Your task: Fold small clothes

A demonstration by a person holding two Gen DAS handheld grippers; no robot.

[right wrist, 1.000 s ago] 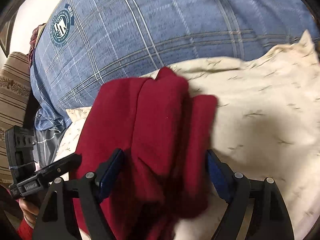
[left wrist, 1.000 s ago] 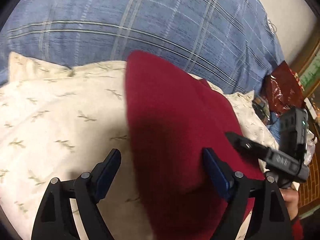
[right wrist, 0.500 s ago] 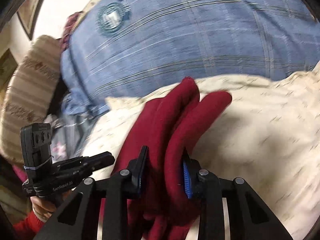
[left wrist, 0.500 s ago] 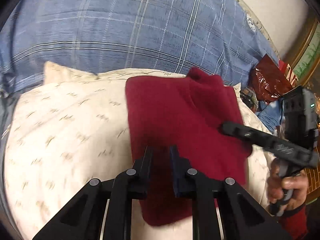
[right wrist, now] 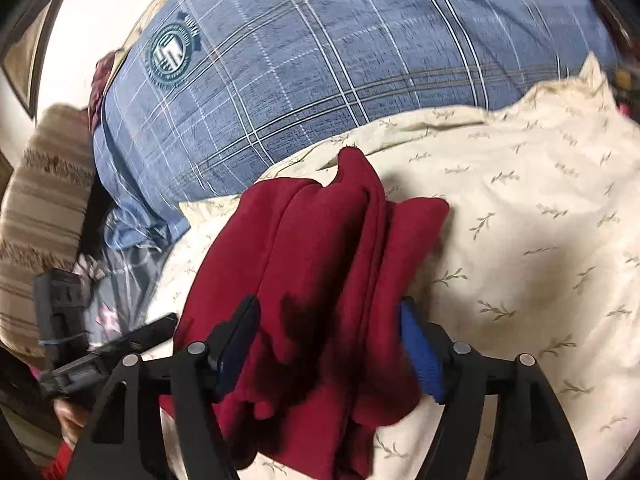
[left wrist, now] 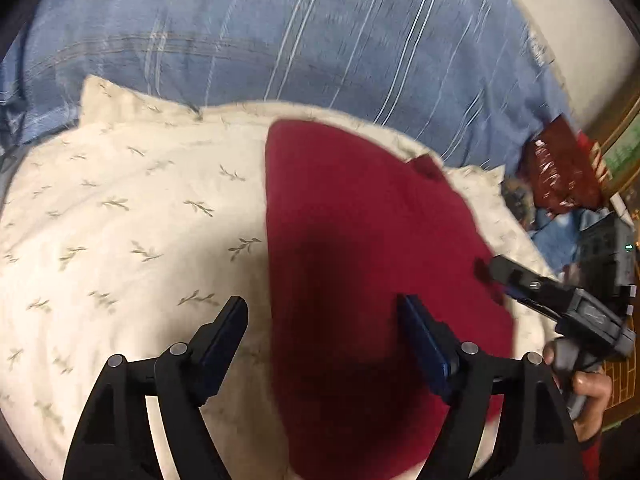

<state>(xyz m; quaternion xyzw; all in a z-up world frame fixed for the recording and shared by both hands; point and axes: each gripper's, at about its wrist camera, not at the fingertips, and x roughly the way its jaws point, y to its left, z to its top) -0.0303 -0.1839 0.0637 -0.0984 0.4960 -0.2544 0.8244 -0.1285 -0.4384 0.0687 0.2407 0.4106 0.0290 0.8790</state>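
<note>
Folded dark red garment (left wrist: pixel 360 264) lying on a cream pillow (left wrist: pixel 132 232) printed with small leafy sprigs; layered folds showing in the right wrist view (right wrist: pixel 320 264), stacked edge beside edge. Taking the garment as landmark: cream pillow beneath and spreading out to its left in the left wrist view, blue plaid bedding (left wrist: pixel 304 40) rising behind its far edge.

Left gripper (left wrist: pixel 322 320) spread wide, blue-padded fingers (left wrist: pixel 420 336) apart, one over the bare pillow just beside the garment's left edge, the other over the red cloth itself; nothing clamped between them. Right gripper (right wrist: pixel 328 328) likewise wide apart, straddling the near part of the folded stack, pads (right wrist: pixel 420 356) on either side of the cloth and not pinching it; contact with the fabric hard to judge.

No box, basket or bin in view. A crinkled dark red foil bag (left wrist: pixel 560 172) lying right of the garment, past the pillow's corner; contents hidden. On the blue plaid bedding (right wrist: pixel 320 60), up and left of the garment in the right wrist view, a round teal crest (right wrist: pixel 172 56) with lettering around its rim, too small and blurred to read. Striped beige cushion (right wrist: pixel 44 208) further left of the garment, against the frame's edge.
</note>
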